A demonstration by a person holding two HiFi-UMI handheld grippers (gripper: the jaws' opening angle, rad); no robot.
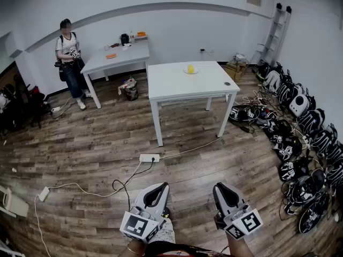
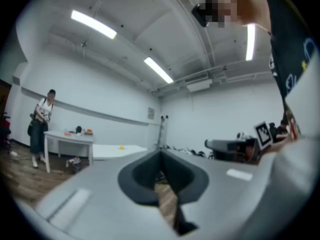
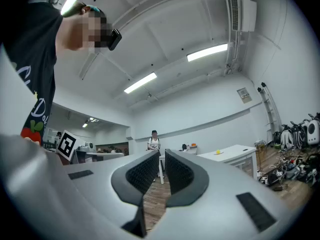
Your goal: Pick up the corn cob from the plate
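Two grippers, both empty. The left gripper and the right gripper are held low over the wooden floor, each with its jaws drawn together on nothing.

The small yellow corn cob sits on a pale round plate near the far edge of the white rectangular table, well apart from both tools. It is too small here to tell how it lies.

Handling, as a judgement:
- Light and stiff.
- The rounded body with a knobbly kernel surface gives the pads purchase.
- It is liable to roll on the plate if nudged.

The best hold is across the cob's middle, pads on opposite sides of its short width. The jaws need opening first.
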